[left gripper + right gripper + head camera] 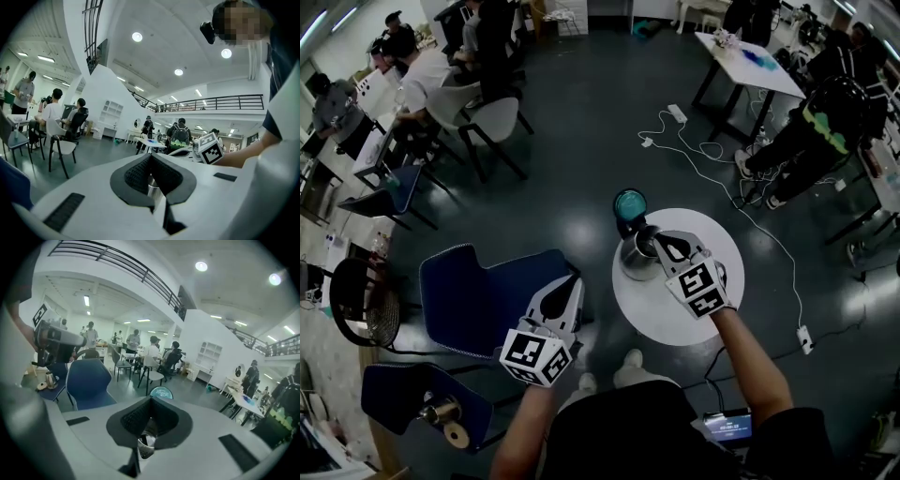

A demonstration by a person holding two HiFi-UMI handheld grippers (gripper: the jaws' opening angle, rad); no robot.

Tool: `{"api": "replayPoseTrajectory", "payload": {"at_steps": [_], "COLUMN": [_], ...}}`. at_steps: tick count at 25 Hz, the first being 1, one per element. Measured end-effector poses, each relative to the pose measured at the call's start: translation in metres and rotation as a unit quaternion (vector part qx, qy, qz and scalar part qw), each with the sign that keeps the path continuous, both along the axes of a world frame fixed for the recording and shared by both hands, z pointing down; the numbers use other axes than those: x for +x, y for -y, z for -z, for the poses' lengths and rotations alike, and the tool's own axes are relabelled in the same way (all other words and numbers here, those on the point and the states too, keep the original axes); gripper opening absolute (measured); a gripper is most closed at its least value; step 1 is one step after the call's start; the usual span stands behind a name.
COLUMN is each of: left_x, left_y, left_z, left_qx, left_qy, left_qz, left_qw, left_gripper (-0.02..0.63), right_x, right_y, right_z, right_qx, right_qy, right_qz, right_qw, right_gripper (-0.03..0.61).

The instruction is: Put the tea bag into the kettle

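Observation:
A steel kettle (633, 264) stands at the left edge of the round white table (675, 323), its teal lid (629, 202) swung open behind it. My right gripper (654, 242) hangs over the kettle's mouth with its jaws shut. In the right gripper view the pads (136, 416) meet, and the kettle's rim (144, 448) shows below them, with the teal lid (161, 393) beyond. No tea bag is visible in any view. My left gripper (575, 279) is held over the blue chair, left of the table, also shut (150, 157) and holding nothing that I can see.
A blue chair (478, 300) stands left of the table. Another blue seat (403, 394) at the lower left carries a small metal pot (441, 411). A black fan (366, 305) is at the far left. White cables (712, 155) run across the floor behind the table. People sit at desks farther off.

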State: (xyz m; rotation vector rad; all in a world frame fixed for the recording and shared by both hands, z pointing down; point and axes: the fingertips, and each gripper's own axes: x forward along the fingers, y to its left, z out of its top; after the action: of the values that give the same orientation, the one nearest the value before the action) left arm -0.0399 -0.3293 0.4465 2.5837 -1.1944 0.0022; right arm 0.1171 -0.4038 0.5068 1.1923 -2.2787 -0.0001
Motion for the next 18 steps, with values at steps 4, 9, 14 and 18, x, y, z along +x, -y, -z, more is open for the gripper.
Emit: {"api": "replayPoseTrajectory", "payload": {"at_steps": [4, 9, 14, 18], "left_x": [0.002, -0.001, 0.000, 0.000], "left_y": [-0.004, -0.010, -0.020, -0.031], "left_z": [0.004, 0.008, 0.021, 0.028], "left_qx": [0.008, 0.016, 0.032, 0.042], "left_qy": [-0.001, -0.001, -0.005, -0.004], "left_qz": [-0.023, -0.048, -0.074, -0.091], "left_qw": [0.9997, 0.9987, 0.9967, 0.9949], "left_gripper": [0.015, 0.015, 0.015, 0.015], "right_x": [-0.001, -0.016, -0.025, -0.035], "right_y": [-0.019, -0.045, -0.071, -0.090], "right_z": [0.033, 0.069, 0.095, 0.104], "right_qx": [0.039, 0.081, 0.102, 0.104], "right_qy": [0.015, 0.039, 0.066, 0.087], "right_qz": [-0.021, -0.037, -0.055, -0.071], "right_qw": [0.999, 0.995, 0.991, 0.988], "right_gripper": [0.018, 0.018, 0.018, 0.018]}}
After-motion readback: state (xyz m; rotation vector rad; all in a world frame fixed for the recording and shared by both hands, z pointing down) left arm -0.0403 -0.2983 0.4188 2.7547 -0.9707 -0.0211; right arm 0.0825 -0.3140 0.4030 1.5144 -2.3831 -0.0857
